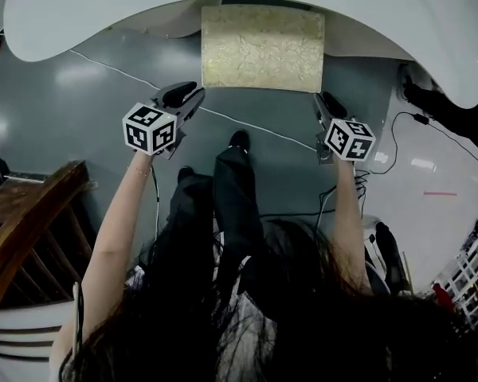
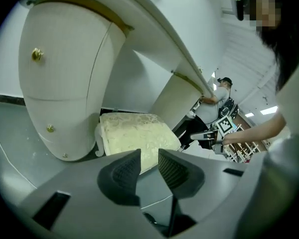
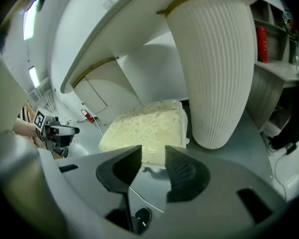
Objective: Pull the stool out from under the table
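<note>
The stool [image 1: 263,46] has a pale gold patterned cushion and stands partly under the white table [image 1: 80,14], its front half showing. My left gripper [image 1: 193,95] hovers just off the stool's front left corner, without touching it. In the left gripper view the stool [image 2: 134,136] lies beyond the left gripper [image 2: 149,156], whose jaws stand nearly together with nothing between them. My right gripper [image 1: 323,99] is near the front right corner. In the right gripper view the right gripper [image 3: 153,153] shows a narrow empty gap, short of the stool [image 3: 144,128].
A white ribbed table pedestal [image 3: 214,73] flanks the stool on the right and a white drawer unit [image 2: 65,83] on the left. A thin cable [image 1: 127,74] crosses the grey floor. A wooden chair [image 1: 32,213] stands at my left. Another person [image 2: 219,98] is in the background.
</note>
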Tool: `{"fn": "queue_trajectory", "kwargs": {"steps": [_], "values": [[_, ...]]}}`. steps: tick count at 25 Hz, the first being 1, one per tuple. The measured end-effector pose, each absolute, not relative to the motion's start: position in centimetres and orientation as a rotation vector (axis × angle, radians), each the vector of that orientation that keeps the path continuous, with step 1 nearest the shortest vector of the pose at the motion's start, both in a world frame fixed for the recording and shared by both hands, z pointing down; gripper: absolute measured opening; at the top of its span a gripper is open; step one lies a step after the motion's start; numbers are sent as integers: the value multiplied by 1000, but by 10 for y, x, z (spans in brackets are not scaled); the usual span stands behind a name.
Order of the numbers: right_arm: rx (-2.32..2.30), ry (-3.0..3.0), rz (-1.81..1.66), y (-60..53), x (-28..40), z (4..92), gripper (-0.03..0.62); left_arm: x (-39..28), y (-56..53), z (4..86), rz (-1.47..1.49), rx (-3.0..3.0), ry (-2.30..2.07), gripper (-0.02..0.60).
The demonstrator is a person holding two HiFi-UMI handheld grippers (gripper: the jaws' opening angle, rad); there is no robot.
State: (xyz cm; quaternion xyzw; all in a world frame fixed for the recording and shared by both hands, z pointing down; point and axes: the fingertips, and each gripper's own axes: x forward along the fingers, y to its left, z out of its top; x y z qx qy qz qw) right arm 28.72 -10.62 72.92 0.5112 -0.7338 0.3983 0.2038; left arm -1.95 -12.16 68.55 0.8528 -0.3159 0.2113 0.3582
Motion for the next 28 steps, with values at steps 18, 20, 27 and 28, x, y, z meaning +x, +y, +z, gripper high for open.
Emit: {"fn": "queue_trajectory", "kwargs": {"steps": [18,20,27,28], "values": [[1220,-2029,1532,-130,297,815,291,-10,-156,801,550,1861,-775,334],[1169,-2061,1561,-131,294,817,293,-10,-157,806,567,1858,-774,334],[1089,-2122,1731,-130,289,817,290,-11,-159,810,571,1873,-825,337],[1104,-2123,1728,-131,289,817,290,-13,-158,813,564,1851,-829,377]]}}
